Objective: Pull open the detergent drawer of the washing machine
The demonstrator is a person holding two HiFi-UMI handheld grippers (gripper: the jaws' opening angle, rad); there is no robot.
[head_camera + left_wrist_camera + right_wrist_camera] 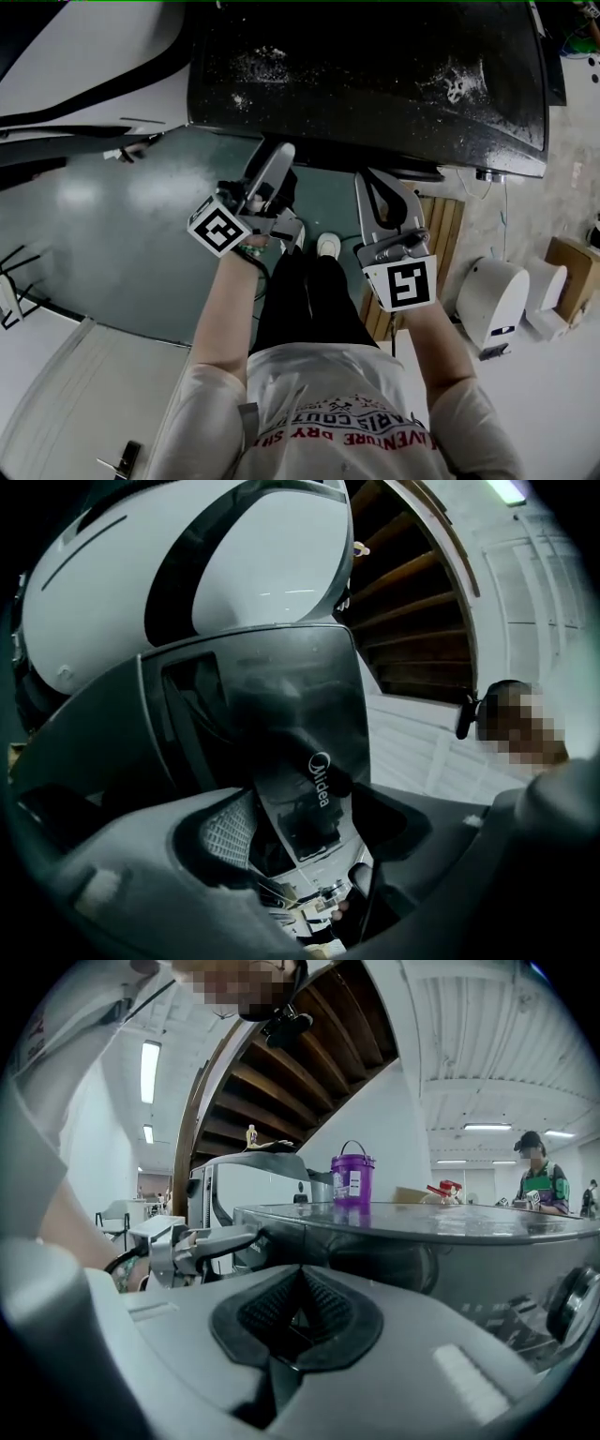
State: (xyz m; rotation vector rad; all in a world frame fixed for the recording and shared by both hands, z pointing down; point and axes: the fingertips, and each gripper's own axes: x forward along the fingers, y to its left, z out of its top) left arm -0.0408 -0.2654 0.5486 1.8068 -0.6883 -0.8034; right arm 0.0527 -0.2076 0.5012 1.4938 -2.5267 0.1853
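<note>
My left gripper (278, 155) has its jaws spread wide with nothing pinched. In the left gripper view (309, 829) one ribbed pad (225, 832) sits at eight o'clock, the other jaw at four, and only the machine's front shows between them. My right gripper (368, 180) is closed, its pads (328, 1302) meeting on nothing.

The washing machine (375, 66) lies at twelve o'clock of both tools, and its dark top's front edge runs straight across just beyond the tips. The detergent drawer (272, 705) I take to be the dark recessed panel at twelve o'clock of the left jaws, beyond the Midea lettering (322, 780). No pad is on it.

At nine o'clock of the left tool the green floor (112, 216) is open. At three o'clock of the right tool, wooden slats (442, 230) stand near and a white appliance (492, 300) stands beyond them. The person's shoe (327, 246) is at six o'clock, between the tools. A purple tub (352, 1177) stands on the machine's top, well back from the edge.
</note>
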